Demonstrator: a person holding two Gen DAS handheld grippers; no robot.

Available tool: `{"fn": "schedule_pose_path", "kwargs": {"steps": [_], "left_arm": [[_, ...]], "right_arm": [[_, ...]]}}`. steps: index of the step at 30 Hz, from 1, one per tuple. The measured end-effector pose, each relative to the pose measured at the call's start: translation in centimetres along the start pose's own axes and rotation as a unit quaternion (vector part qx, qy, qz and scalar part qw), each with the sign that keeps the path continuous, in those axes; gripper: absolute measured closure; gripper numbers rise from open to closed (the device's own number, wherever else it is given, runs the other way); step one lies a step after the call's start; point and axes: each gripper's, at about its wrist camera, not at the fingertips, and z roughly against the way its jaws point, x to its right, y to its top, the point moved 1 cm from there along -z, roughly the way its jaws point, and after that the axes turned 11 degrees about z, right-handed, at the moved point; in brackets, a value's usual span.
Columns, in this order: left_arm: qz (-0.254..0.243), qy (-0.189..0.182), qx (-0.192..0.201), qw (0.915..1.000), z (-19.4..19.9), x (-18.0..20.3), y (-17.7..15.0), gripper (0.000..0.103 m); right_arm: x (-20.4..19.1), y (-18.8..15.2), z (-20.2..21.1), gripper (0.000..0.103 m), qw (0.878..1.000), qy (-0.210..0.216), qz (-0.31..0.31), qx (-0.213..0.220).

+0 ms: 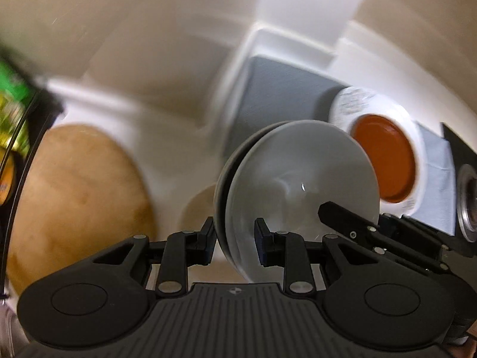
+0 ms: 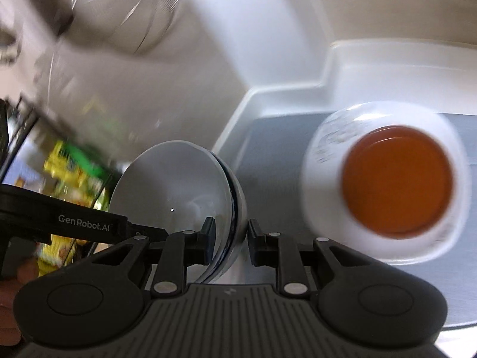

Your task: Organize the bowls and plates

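Observation:
A white bowl [image 1: 298, 179] is held on edge between both grippers. My left gripper [image 1: 235, 241] is shut on its rim, one finger inside and one outside. My right gripper [image 2: 231, 238] is shut on the opposite rim of the same bowl [image 2: 173, 185], which shows a dark blue line on its outside. A second bowl with an orange inside and a white patterned rim [image 1: 384, 158] sits on a grey mat [image 1: 277, 89] to the right; it also shows in the right wrist view [image 2: 396, 179]. The right gripper's finger [image 1: 351, 220] shows in the left wrist view.
A round wooden board [image 1: 77, 197] lies at the left on the white counter [image 1: 167, 131]. The grey mat [image 2: 268, 149] lies in a white tray with a raised rim [image 2: 286, 92]. Green and yellow packets [image 2: 77, 161] stand at the left. A metal pot [image 2: 125, 9] is at the top left.

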Motion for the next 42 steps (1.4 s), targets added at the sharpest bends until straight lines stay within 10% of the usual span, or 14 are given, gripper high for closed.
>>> {"fn": "schedule_pose_path", "kwargs": {"steps": [10,19,30,34,42], "left_arm": [[0.031,0.014,-0.068,0.9971,-4.0,-3.9,-0.9,0.074],[0.011,-0.003,-0.04,0.9991,-5.3,-4.3,-1.7,0.071],[-0.063,-0.031,0.025,0.9973,-4.6,-4.1,-1.0,0.075],[-0.059,-0.057,0.019,0.9964,-4.8,-5.0,-0.2,0.075],[-0.037,-0.092,-0.006,0.9951,-5.9,-7.3,1.0,0.073]], "right_arm": [[-2.5,-2.3,-4.7,0.078,0.997,0.01,0.026,-0.073],[-2.8,-1.9,-5.3,0.072,0.995,0.005,0.053,-0.079],[-0.7,-0.9,-3.5,0.032,0.999,0.011,0.016,-0.041],[-0.9,-0.6,-4.3,0.033,0.998,-0.011,0.033,-0.054],[-0.1,-1.6,-5.8,0.071,0.996,0.03,0.009,-0.081]]}}
